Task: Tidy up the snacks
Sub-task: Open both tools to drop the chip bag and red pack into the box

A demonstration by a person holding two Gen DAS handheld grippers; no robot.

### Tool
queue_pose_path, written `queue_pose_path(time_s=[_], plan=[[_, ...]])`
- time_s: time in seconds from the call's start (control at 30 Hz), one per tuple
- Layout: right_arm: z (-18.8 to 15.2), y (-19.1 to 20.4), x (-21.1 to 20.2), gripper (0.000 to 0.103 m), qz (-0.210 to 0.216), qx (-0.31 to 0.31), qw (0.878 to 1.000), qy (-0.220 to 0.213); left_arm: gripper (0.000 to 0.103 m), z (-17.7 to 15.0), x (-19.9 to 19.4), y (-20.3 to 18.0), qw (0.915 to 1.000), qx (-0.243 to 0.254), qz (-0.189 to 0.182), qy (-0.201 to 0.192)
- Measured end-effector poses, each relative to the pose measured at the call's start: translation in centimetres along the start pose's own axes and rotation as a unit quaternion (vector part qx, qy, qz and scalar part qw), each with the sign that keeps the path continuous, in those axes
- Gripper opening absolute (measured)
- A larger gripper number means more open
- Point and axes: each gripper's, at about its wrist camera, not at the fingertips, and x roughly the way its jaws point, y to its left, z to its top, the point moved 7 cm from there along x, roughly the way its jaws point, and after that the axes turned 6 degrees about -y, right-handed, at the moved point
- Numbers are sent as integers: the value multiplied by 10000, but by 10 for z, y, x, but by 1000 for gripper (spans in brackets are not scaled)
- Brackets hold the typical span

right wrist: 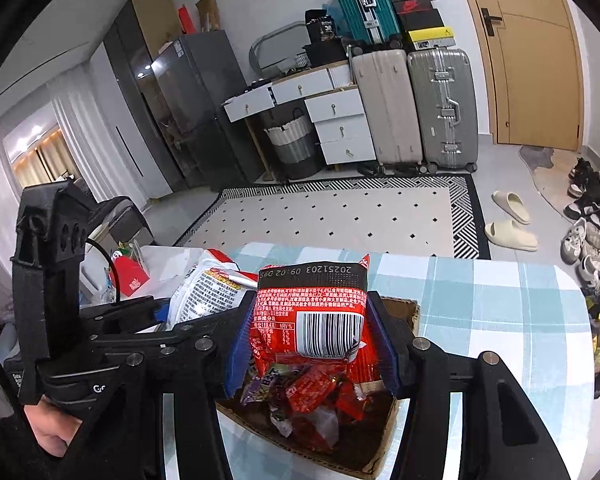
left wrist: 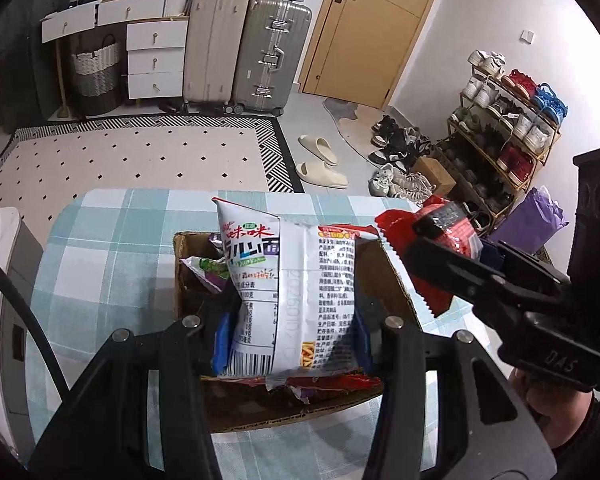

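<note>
A white snack packet (left wrist: 292,300) with red and purple print stands upright between the blue pads of the left tool (left wrist: 290,336), which is clamped on its lower half. It hangs over an open cardboard box (left wrist: 384,272) that sits on the tabletop (left wrist: 112,240), covered in a pale blue and white checked cloth. The packet's top corner rises above the box's far rim. Inside the box lie more wrapped snacks, among them a green and purple one (left wrist: 206,274) at the far left corner.

The right tool (right wrist: 312,340) is closed on a red snack packet (right wrist: 320,312) with a white barcode label, its blue pads pressing on both sides. This packet too is held above the box, over a heap of red and purple wrappers (right wrist: 304,396) on the box floor. In the left wrist view the right tool comes in from the right with the red packet at the box's right rim, just beside the white one.

A hand (right wrist: 50,432) grips the left tool's handle at the lower left of the right wrist view.

Beyond the tabletop lie a dotted rug (left wrist: 132,160), two pale slippers (left wrist: 320,160), a shoe rack (left wrist: 500,132), suitcases (left wrist: 244,48), a white chest of drawers (left wrist: 154,56) and a wooden door (left wrist: 372,28)
</note>
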Motion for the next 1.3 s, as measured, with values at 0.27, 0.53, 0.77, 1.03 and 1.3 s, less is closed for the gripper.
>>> queue_pose_path(time_s=[0.27, 0.53, 0.77, 1.03, 1.3], plan=[[-9, -10, 13, 53, -65, 69, 9998, 159, 44, -6, 15, 5, 9998, 6, 32, 175], [-19, -19, 23, 53, -99, 268, 9992, 263, 44, -9, 28, 10, 9995, -34, 31, 325], [-18, -22, 27, 55, -195, 290, 9990, 268, 44, -11, 33, 5, 9989, 190, 237, 360], [-26, -32, 29, 56, -222, 515, 9979, 329, 48, -11, 31, 2, 9981, 255, 253, 501], [-25, -36, 17, 57, -161, 622, 9978, 169, 59, -7, 24, 5, 9983, 269, 280, 439]])
